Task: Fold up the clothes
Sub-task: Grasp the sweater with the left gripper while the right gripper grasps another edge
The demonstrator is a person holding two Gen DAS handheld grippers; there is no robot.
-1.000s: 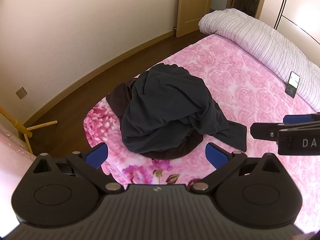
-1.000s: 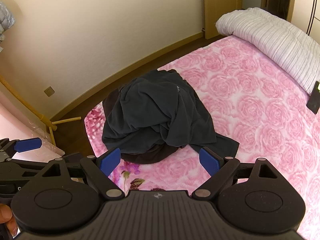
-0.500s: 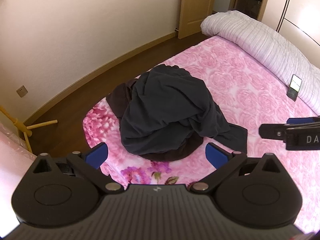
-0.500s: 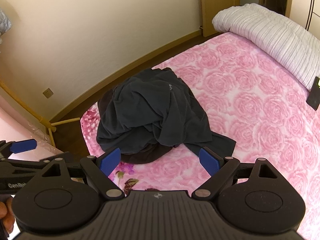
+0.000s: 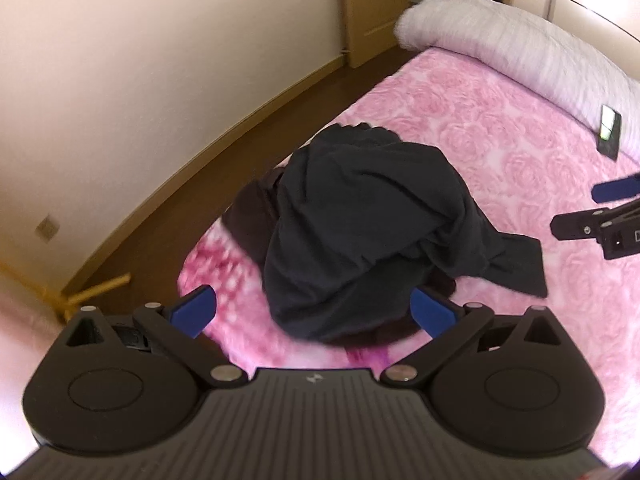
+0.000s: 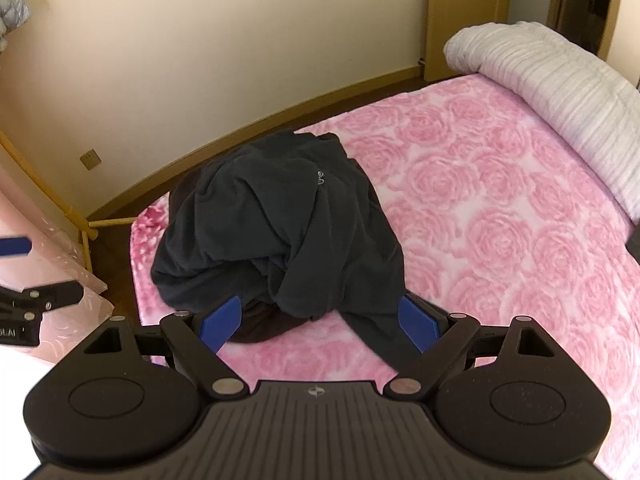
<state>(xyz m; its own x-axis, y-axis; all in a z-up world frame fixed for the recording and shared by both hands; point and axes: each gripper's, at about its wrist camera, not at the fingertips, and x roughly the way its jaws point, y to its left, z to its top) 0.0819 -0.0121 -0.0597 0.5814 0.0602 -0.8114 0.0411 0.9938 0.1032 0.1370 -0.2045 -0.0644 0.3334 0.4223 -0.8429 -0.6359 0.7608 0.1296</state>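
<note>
Both grippers wide apart and empty above the pile; no grasp yet.

Dark clothes heap (image 5: 360,232) sits bunched on the near-left corner of the pink bed (image 5: 520,140). Left gripper (image 5: 314,310) and right gripper (image 6: 320,322) hover just short of it. Risk, as judged: 2 garments look tangled, so a blind pinch may lift both, or drag the heap off the bed edge.

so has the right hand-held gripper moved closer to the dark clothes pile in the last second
Yes. The right hand-held gripper has advanced toward the dark clothes pile: its open blue fingertips now overlap the pile's near edge on the pink bedspread.
</note>
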